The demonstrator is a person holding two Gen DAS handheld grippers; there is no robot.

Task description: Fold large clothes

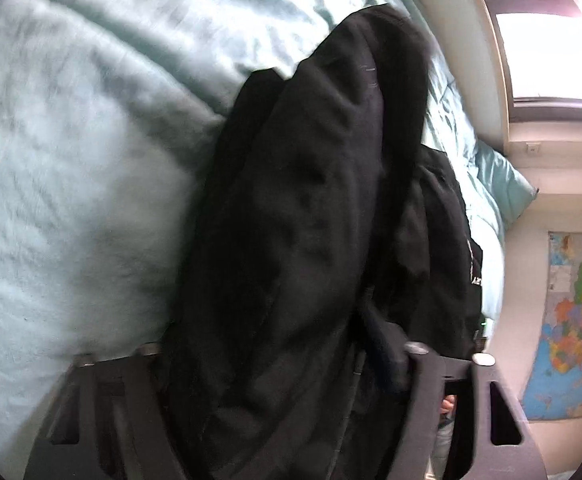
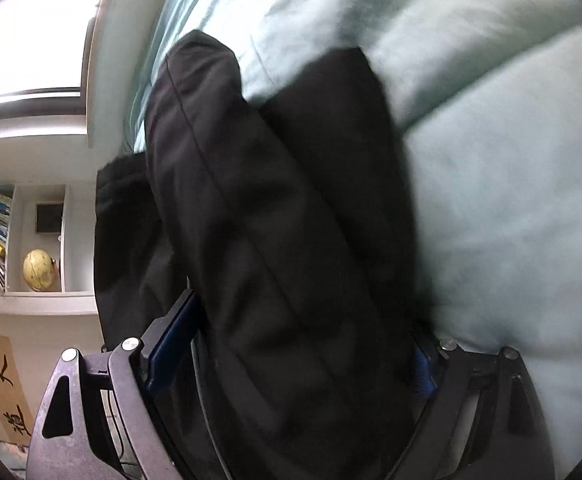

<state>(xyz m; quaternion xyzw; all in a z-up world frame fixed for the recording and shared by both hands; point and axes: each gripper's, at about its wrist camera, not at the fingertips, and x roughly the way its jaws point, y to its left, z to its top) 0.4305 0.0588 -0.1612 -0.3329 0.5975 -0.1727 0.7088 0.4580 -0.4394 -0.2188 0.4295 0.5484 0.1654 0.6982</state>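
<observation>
The black garment (image 1: pixel 303 216) is matt cloth, thick and soft, with stitched seams and shallow creases; the pale teal quilt (image 1: pixel 71 160) under it is smooth, faintly sheeny fabric, puffed and lightly wrinkled; the left gripper (image 1: pixel 279 368) has matt black plastic arms with small bright metal pins; the right gripper (image 2: pixel 291 344) has the same dull dark frame, silvery pins and blue pads (image 2: pixel 171 344) of smooth, slightly glossy material; the wall map (image 1: pixel 571 320) looks like printed paper; the globe (image 2: pixel 41 270) is glossy yellow; the shelf (image 2: pixel 35 300) is plain matt white.
</observation>
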